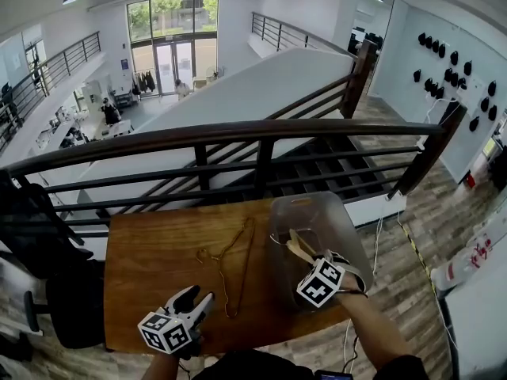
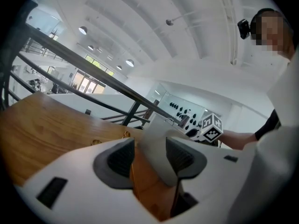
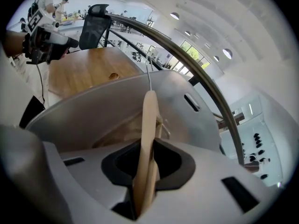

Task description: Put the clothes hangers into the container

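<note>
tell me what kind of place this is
Most likely a mezzanine landing in a large open office or workshop building. The wooden table stands against a dark railing, a staircase descends just beyond it, and a lower floor with tall glass doors lies below.

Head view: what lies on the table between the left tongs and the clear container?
A thin wire hanger, flat on the table, shown in the head view.

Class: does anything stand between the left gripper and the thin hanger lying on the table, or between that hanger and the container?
Nothing visible does. Bare table separates the open left gripper from the thin hanger, and the hanger from the container. The right gripper holds a wooden hanger at the container.
</note>
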A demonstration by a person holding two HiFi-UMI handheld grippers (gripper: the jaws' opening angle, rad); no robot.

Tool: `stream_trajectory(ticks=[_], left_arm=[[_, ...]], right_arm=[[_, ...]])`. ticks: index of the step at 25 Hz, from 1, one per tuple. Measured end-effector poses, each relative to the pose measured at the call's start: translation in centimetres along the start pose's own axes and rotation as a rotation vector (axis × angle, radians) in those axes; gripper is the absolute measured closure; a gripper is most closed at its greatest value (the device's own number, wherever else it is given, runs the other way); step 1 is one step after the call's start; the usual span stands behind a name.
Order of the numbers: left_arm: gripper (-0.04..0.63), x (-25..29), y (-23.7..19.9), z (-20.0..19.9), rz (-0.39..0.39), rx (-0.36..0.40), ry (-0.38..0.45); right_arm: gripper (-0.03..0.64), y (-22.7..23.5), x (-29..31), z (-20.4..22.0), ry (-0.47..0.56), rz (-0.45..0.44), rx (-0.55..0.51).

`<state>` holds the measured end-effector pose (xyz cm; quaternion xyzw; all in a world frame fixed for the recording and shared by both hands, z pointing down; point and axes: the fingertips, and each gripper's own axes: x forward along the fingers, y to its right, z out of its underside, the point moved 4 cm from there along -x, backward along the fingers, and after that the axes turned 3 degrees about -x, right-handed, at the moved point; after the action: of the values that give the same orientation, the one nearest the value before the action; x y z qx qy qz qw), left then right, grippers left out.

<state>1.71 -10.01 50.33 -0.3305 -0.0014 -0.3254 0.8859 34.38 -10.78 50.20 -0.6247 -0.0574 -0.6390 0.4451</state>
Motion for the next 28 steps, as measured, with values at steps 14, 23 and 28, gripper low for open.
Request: stream_trajectory(ticks=[14, 23, 28], left_arm=[[0.377, -0.4, 0.5, 0.1, -0.016, 0.005, -0.007], [0.377, -0.4, 0.6, -0.4, -0.008, 0.032, 0.001], [0.377, -0.6, 0.8, -0.9, -0.005, 0.065, 0.015]], right_arm=[[0.448, -0.3, -0.4, -0.2, 0.072, 0.067, -0.026], [0.425, -0.1, -3.2, -0.3, 0.148, 0.087, 0.054], [0.425, -0.8, -6.1, -1.1, 0.223, 0.140, 0.076]])
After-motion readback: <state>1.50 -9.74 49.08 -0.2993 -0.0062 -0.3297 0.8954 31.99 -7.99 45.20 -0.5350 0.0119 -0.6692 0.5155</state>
